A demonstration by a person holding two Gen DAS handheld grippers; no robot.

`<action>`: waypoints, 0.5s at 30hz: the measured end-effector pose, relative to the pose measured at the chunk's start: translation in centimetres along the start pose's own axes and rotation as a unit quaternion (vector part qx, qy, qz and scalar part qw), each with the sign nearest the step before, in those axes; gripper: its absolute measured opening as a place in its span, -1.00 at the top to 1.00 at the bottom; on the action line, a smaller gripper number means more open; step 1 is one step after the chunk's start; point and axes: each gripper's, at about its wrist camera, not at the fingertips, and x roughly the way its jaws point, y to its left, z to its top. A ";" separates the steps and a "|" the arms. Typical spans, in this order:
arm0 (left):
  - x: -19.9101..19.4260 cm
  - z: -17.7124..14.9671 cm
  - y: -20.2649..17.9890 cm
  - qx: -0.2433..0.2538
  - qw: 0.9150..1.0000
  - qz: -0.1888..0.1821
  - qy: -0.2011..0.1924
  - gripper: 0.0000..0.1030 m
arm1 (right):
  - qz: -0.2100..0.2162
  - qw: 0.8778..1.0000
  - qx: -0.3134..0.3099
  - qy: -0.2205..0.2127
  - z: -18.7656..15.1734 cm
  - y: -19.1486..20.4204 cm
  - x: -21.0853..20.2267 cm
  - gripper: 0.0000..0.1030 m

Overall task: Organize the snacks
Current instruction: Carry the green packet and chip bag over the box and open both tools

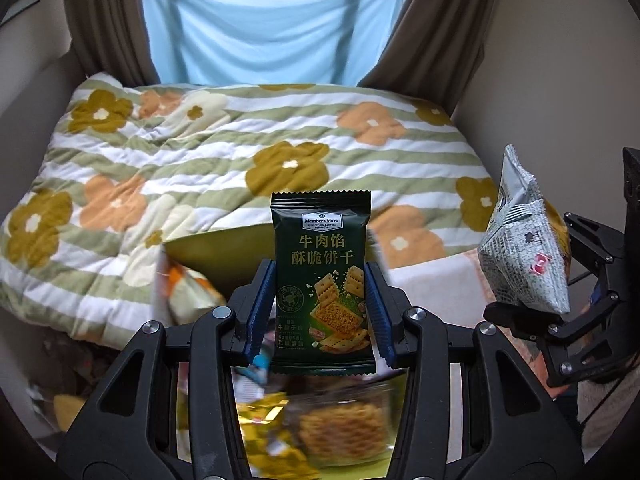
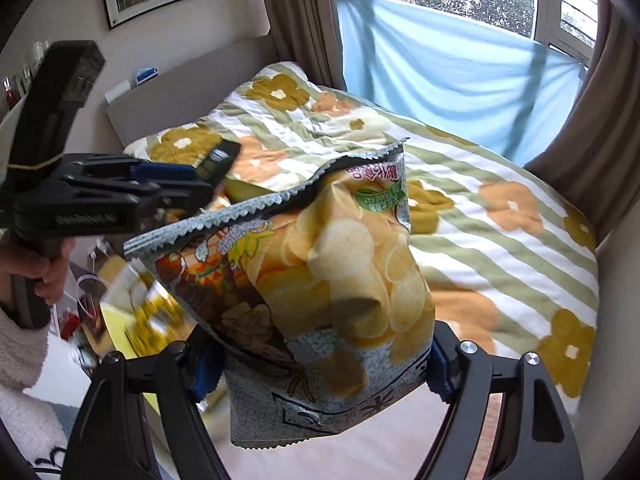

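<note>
My left gripper (image 1: pixel 322 280) is shut on a dark green Member's Mark cracker packet (image 1: pixel 322 264), held upright in the air. Its packet end (image 2: pixel 218 160) also shows in the right wrist view, with the left gripper (image 2: pixel 192 184) at the left. My right gripper (image 2: pixel 320 364) is shut on a crisps bag (image 2: pixel 336 264) with a grey newsprint pattern and yellow crisps printed on it, held up. That bag (image 1: pixel 524 240) shows at the right of the left wrist view, with the right gripper (image 1: pixel 520 312) under it.
A bed with a flowered, green-striped quilt (image 1: pixel 240 152) fills the space ahead. Below the left gripper lie several blurred snacks: a yellow wrapper (image 1: pixel 268 432), a clear pack of biscuits (image 1: pixel 344 428) and an orange-white bag (image 1: pixel 184 288). Blue cloth (image 1: pixel 264 24) and brown curtains hang behind.
</note>
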 end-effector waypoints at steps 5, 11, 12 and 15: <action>2.4 0.3 3.5 0.023 0.999 -0.020 0.037 0.22 | -0.011 0.999 0.030 0.003 1.5 3.2 2.2 -0.48; 4.6 0.6 4.7 0.060 0.996 -0.015 0.061 -0.02 | -0.019 0.998 0.060 0.018 2.1 4.0 3.9 -0.48; 4.7 0.5 4.8 0.060 0.996 -0.018 0.063 -0.58 | -0.021 0.998 0.063 0.020 2.1 4.0 4.0 -0.48; 3.9 0.3 5.5 0.059 0.997 -0.014 0.037 -0.99 | -0.027 0.997 0.068 0.026 1.8 3.9 4.5 -0.48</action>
